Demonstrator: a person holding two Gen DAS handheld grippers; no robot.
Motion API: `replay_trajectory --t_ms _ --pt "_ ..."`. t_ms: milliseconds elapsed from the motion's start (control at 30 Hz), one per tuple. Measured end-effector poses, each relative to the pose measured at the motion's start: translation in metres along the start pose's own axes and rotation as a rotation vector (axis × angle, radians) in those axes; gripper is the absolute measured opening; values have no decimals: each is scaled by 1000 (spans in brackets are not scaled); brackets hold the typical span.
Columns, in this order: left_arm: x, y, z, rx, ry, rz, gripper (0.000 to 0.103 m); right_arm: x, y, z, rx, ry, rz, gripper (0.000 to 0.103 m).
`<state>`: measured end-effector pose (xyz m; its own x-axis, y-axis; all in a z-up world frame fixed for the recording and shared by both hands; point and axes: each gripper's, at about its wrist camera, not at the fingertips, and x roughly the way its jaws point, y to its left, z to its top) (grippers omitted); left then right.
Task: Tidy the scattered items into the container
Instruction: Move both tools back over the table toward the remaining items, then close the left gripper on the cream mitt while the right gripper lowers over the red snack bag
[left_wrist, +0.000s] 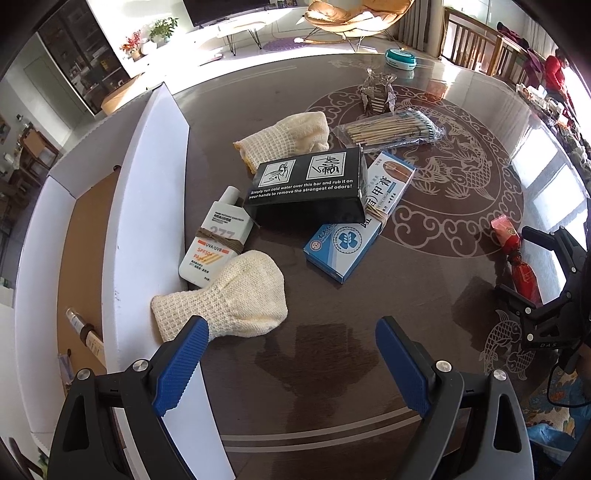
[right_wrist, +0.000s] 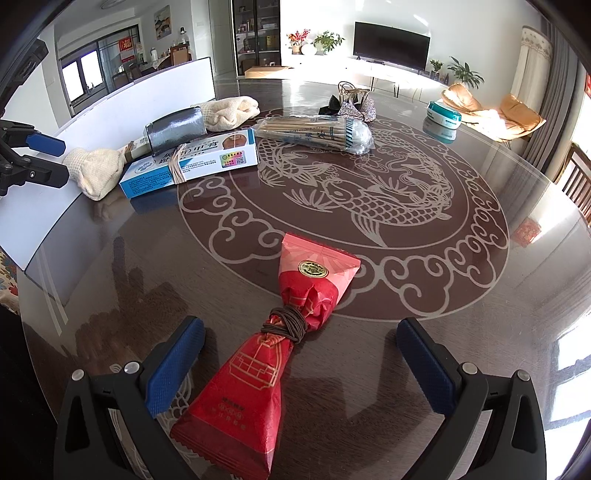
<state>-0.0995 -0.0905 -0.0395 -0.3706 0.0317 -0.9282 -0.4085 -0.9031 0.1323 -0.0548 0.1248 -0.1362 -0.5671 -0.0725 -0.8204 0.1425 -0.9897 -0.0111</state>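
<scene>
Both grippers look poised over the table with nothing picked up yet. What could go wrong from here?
1. The right gripper stands open around the red packet, which lies slantwise between the fingers; closing may skew it or only crumple its wrapper.
2. The black box rests on the blue-and-white box and a knitted mitt; pulling either could tip it.
3. The left gripper, open beside the near mitt, could nudge the white container wall.

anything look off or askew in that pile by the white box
Yes: the black box sits tilted, propped on the blue and white carton rather than flat on the table. Several items, like the red packet, have cord wound round them. Nothing looks spilled or broken.
</scene>
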Motion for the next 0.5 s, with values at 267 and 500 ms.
replay_trajectory --t_ms 267,500 --pt "2 2 0 -13 12 -9 93 0 0 0 0 0 0 103" --pt "4 3 -1 -20 21 -18 93 0 0 0 0 0 0 103"
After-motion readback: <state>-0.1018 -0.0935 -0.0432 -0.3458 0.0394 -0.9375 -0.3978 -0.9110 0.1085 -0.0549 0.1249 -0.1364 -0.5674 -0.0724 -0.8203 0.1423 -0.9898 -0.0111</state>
